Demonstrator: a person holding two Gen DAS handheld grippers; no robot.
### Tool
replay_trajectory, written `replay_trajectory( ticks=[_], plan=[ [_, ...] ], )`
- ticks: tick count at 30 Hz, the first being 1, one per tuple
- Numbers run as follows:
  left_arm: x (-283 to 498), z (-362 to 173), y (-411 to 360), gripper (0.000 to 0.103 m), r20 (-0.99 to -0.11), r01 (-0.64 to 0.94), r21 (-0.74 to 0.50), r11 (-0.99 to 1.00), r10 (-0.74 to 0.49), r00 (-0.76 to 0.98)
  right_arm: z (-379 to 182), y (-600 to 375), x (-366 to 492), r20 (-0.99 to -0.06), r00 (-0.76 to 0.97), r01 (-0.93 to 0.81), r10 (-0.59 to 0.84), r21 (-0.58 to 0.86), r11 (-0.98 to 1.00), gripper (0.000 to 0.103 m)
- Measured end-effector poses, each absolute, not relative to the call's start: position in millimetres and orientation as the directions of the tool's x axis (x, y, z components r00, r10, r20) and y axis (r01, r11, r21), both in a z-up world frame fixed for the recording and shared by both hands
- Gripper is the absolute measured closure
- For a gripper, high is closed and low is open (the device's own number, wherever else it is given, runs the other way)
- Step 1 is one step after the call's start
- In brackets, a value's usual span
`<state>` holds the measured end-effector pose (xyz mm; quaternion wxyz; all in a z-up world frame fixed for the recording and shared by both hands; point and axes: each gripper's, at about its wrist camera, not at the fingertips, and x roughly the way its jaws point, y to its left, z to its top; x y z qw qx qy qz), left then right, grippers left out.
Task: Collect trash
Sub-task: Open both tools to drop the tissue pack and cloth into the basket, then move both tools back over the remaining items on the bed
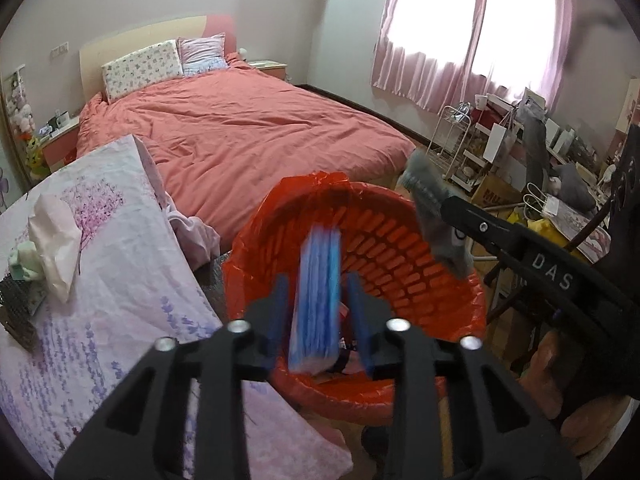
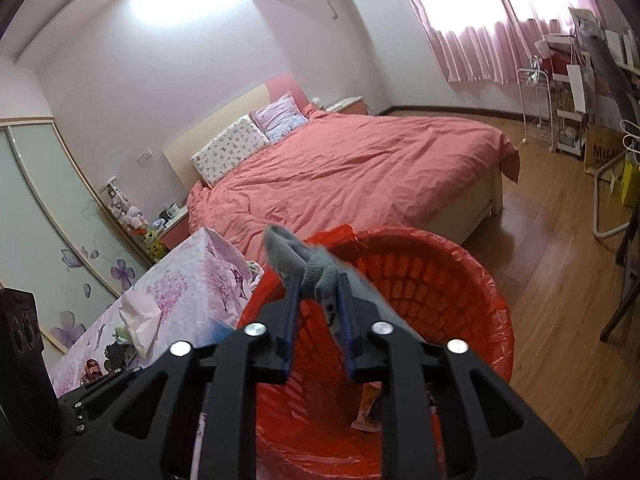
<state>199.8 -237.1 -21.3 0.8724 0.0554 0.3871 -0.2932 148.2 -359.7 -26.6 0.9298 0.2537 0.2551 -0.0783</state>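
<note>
over the red-lined bin (image 1: pixel 448 280): left fingers (image 1: pixel 320 304) spread, releasing blue packet (image 1: pixel 316 300); right fingers (image 2: pixel 318 308) parted, loosely flanking grey sock (image 2: pixel 316 276).

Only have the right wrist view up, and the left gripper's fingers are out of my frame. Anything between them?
Observer: Yes. A blue packet stands between the left gripper's fingers, above the mouth of the red-lined basket.
Operator: Clamped on it?
Observer: No. A gap shows on each side of the packet, so the pads are clear of it. The packet itself is blurred.
</note>
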Motion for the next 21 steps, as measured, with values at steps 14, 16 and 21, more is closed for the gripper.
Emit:
replay_trajectory(
  ticks=[14, 16, 21],
  plan=[
    [209.9, -27.5, -191.1, 0.041, -0.708, 0.457, -0.021, 0.889, -0.336, 0.622, -21.3, -350.5, 143.5, -0.526, 0.846, 0.313, -0.086, 0.360, 0.879, 0.046],
    [209.2, -26.2, -177.0, 0.037, -0.702, 0.432, -0.004, 0.902, -0.310, 0.641, -19.0, -344.8, 144.6, -0.527, 0.845, 0.312, -0.092, 0.345, 0.885, 0.045],
    [212.8, -22.9, -128.2, 0.027, -0.690, 0.341, 0.031, 0.940, -0.227, 0.688, -13.1, -321.2, 149.7, -0.530, 0.843, 0.291, -0.094, 0.301, 0.908, 0.045]
  ],
)
